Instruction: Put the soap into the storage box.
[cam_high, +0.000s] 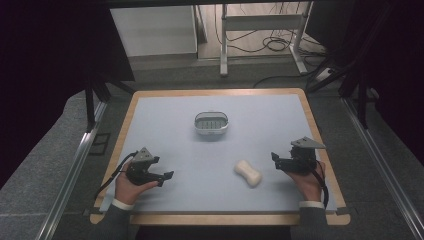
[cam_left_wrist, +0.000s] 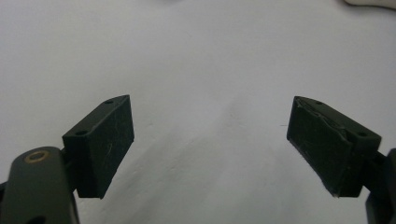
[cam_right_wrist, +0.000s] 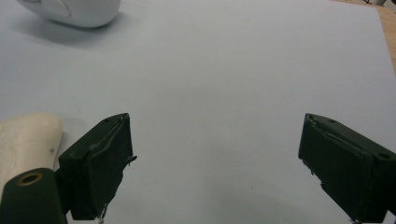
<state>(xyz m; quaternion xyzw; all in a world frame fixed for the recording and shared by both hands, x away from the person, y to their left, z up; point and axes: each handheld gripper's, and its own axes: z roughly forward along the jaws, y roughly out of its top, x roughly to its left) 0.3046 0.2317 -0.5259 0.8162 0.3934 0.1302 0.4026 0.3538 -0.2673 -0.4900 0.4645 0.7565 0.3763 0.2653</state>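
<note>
Both grippers, the left gripper (cam_high: 167, 176) and the right gripper (cam_high: 274, 157), are black, each topped by a grey three-cornered plate and trailing a black cable. Their fingers (cam_left_wrist: 100, 144) are dark blocks with small screw holes. The sleeves (cam_high: 115, 220) are grey with white cuffs.

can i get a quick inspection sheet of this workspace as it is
surface: pale blue mat on a wood-edged table, flat, no spills seen
job's things: cream soap bar lying loose on the mat; white soap dish farther back, nothing seen in it
clutter: nothing seen
grippers: left claw open, nothing between its jaws, resting low near the mat's front left; right claw open, nothing held, beside the soap bar and apart from it
cables: a black cable trails from the left claw; loose cables on the floor behind
surroundings: metal desk frame beyond the table, grey carpet
</note>
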